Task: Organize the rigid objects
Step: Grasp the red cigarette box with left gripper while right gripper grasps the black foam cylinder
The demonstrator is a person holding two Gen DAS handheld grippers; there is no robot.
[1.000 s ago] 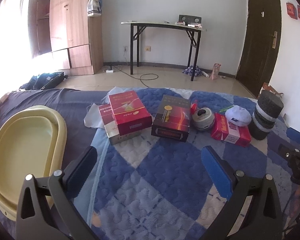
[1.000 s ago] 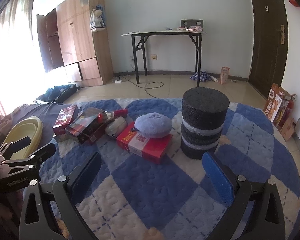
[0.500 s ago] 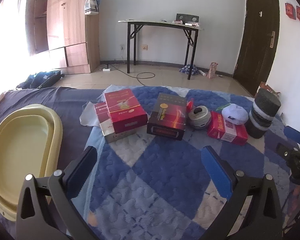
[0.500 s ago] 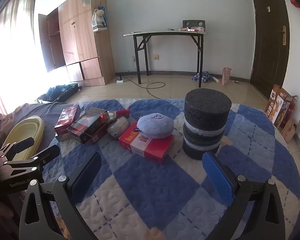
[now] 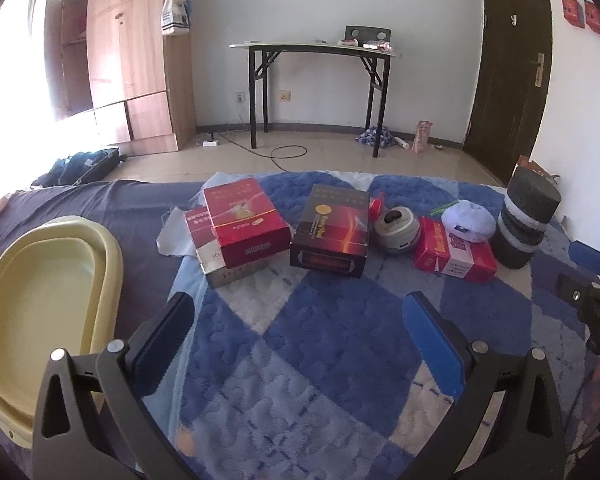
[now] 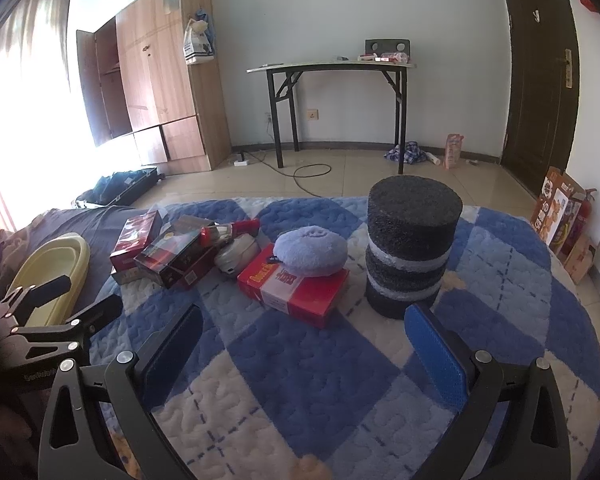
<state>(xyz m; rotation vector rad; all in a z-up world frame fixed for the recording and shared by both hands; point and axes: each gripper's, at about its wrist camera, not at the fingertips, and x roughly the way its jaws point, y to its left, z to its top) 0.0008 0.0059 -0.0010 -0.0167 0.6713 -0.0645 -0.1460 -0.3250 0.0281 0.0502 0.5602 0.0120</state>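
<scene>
- Between the spread fingers of the left gripper (image 5: 300,332) only bare blue-and-white quilt (image 5: 320,360) is seen; the jaws are held wide and nothing is gripped.
- Ahead of the left gripper, slightly to its left, a red box (image 5: 244,222) is stacked askew on a second red-and-white box (image 5: 204,240); its long axis runs away from the gripper, leaning left.
- Just right of that stack, apart from it, a dark box with a gold emblem (image 5: 332,232) is laid lengthwise, short end toward the gripper. Gold script is printed on its top, but it cannot be read.
- To the left, a pale yellow tub (image 5: 104,248) is set empty on the dark sheet; it is judged to be the likely container, and the left side is nearer to it.
- Over the quilt, the right gripper (image 6: 300,348) is likewise held wide and empty.
- Ahead of it, a red box with white side panels (image 6: 296,292) is placed diagonally, with a soft blue round pouch (image 6: 310,252) resting on top; large yellow lettering is borne but not legible.
- Just right of that box, a black foam cylinder with pale bands (image 6: 410,248) is stood upright; the right gripper is nearer to both.
- A grey round device (image 5: 396,224) is tucked between the dark box and the red box.
</scene>
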